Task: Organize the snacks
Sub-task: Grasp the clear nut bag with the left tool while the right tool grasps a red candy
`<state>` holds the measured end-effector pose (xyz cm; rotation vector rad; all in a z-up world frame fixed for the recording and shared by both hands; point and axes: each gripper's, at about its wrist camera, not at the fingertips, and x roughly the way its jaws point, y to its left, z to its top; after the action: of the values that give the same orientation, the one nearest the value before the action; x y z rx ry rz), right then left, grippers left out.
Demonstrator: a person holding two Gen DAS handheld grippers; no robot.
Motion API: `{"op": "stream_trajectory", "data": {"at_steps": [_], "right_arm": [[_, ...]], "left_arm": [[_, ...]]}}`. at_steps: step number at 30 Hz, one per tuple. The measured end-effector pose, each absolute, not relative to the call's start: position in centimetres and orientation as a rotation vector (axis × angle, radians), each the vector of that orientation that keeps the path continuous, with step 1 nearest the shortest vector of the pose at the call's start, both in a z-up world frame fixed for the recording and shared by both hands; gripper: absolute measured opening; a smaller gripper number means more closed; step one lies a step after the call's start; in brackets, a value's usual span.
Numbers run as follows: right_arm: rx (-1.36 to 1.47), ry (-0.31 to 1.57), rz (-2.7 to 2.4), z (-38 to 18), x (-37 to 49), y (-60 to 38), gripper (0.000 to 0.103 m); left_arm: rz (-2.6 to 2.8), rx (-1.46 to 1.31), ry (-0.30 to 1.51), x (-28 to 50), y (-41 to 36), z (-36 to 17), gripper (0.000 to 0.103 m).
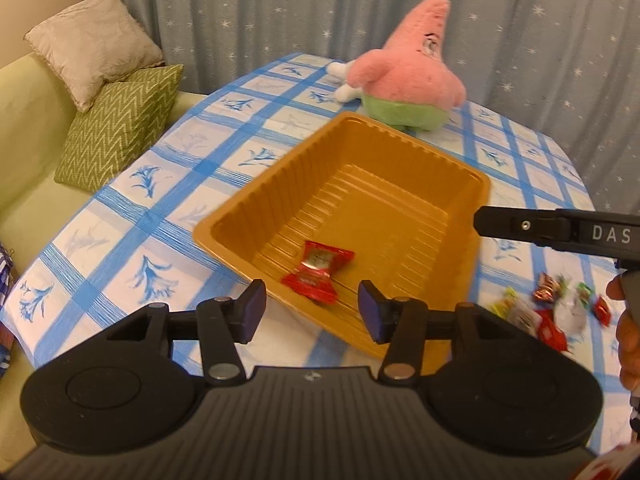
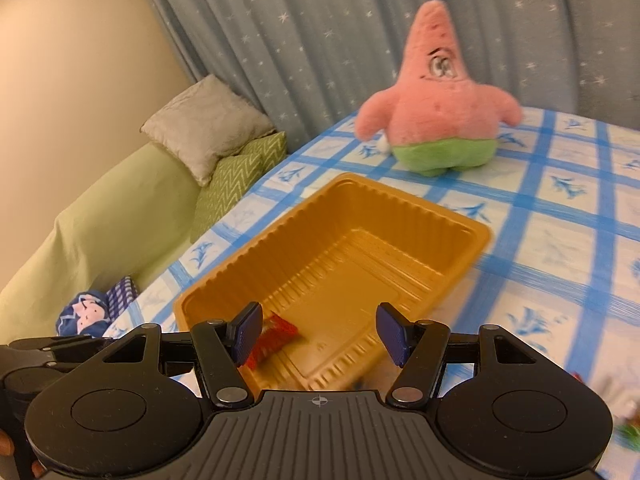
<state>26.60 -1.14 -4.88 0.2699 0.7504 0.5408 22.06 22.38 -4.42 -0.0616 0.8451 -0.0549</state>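
Note:
A golden plastic tray (image 1: 380, 208) (image 2: 360, 272) stands on the blue-checked tablecloth. One red-wrapped candy (image 1: 318, 276) lies on its floor near the front wall. My left gripper (image 1: 312, 306) hovers over the tray's near edge, open, with nothing between its pads. My right gripper (image 2: 320, 332) is also open and empty above the tray's near end, and its left pad hides part of the red candy (image 2: 280, 334). A black finger (image 1: 520, 226) of the right gripper reaches in from the right. Several loose wrapped candies (image 1: 548, 312) lie on the cloth right of the tray.
A pink starfish plush (image 1: 408, 76) (image 2: 440, 108) stands behind the tray. The table's left edge drops to a green sofa (image 1: 24, 128) with two cushions (image 1: 120, 124). A star-patterned curtain (image 2: 320, 20) hangs behind. A person's hand (image 1: 628, 344) shows at the right edge.

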Motion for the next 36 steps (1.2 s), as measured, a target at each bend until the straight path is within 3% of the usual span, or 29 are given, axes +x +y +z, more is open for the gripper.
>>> {"op": "stream_trajectory", "data": {"at_steps": [21, 36], "right_arm": [[0.135, 0.833, 0.436, -6.4, 14.3, -11.9, 0.063], [0.175, 0.88, 0.303, -8.2, 12.7, -19.8, 0.063]], "left_arm": [[-0.173, -0.041, 0.895, 14.7, 12.4, -4.7, 0.051], [-0.258, 0.094, 0.89, 15.1, 5.1, -7.5, 0.051]]}}
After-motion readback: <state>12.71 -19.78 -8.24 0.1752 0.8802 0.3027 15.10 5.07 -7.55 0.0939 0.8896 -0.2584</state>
